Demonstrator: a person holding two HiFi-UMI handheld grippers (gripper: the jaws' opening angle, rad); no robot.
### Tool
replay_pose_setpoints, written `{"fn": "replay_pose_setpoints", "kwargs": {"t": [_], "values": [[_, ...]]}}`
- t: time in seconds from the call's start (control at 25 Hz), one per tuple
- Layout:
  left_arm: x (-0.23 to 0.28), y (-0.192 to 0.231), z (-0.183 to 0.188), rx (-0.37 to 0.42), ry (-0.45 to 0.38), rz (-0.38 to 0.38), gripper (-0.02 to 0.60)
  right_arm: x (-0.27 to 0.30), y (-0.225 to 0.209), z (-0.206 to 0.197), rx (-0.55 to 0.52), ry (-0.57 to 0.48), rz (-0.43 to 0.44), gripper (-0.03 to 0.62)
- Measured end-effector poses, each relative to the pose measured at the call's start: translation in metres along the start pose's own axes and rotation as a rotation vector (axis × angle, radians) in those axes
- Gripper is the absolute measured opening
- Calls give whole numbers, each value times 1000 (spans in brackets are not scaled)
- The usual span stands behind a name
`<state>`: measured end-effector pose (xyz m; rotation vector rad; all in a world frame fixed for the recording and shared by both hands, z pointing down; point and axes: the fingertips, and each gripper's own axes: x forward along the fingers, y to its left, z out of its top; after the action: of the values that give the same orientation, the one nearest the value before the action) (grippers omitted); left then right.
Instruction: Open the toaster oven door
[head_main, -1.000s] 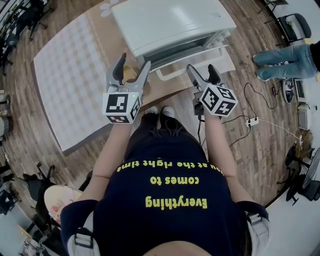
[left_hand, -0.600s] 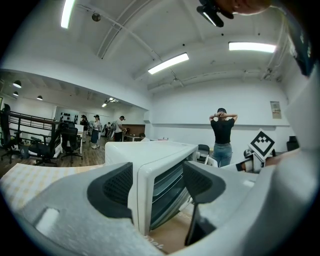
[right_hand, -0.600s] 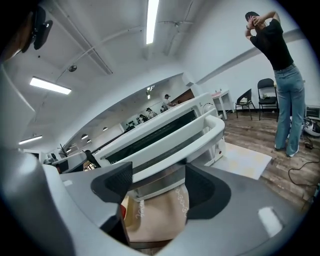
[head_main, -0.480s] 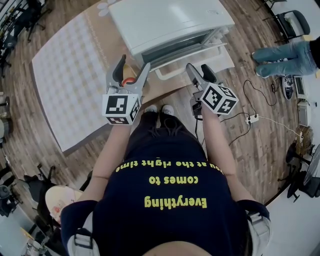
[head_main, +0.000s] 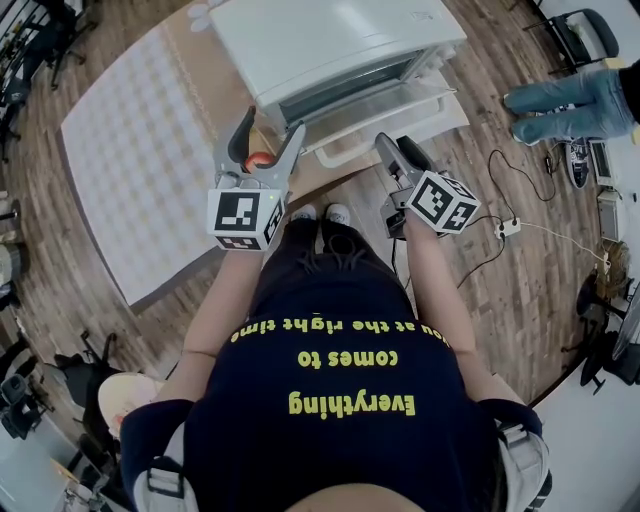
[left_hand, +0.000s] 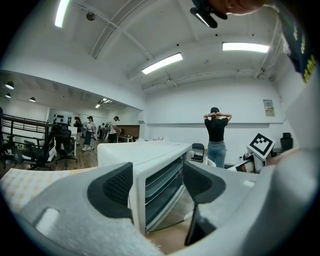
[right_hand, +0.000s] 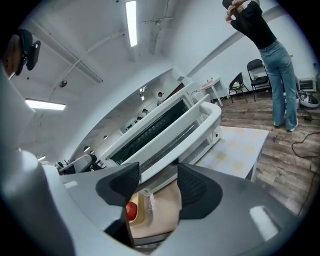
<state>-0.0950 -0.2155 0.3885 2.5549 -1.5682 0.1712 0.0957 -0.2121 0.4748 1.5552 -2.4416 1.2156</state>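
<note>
White toaster oven (head_main: 330, 45) sits on the table (head_main: 130, 160), at the top of the head view, right in front of both tongs. Its door (head_main: 385, 105) looks tipped out a little at the top (not laid down flat), so I think the job is only just begun. The right gripper (head_main: 393, 143) is a bit short of the door handle (right_hand: 192, 131). Its jaws have just been closing and are narrow now, with nothing between them. The left gripper (head_main: 272, 125) is wide apart and holds nothing. Grabbing the handle and pulling down is left.
</note>
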Motion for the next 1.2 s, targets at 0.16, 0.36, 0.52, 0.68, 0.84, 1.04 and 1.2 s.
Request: {"fn": "replay_pose_setpoints", "kwargs": {"t": [0.16,0.36,0.52,0.68,0.84,1.04,1.2], "values": [[2,-8,-5,1,9,-26,314,-6,-4,-8,31,-1,-2,235],[5,-17,-8,6,21,-56,313,-12,-8,-20,79,-8,7,213],[9,-24,-8,11,23,-78,314,-16,-12,-23,86,-17,5,206],[13,-28,-11,10,23,-101,313,-19,-16,-30,86,-17,-2,201],[15,-34,-13,12,15,-131,313,-22,-19,-38,78,-6,-9,201],[20,-41,-12,16,4,-154,313,-26,-25,-47,67,5,-15,201],[24,-44,-11,20,1,-162,313,-28,-31,-53,69,14,-17,199]]}}
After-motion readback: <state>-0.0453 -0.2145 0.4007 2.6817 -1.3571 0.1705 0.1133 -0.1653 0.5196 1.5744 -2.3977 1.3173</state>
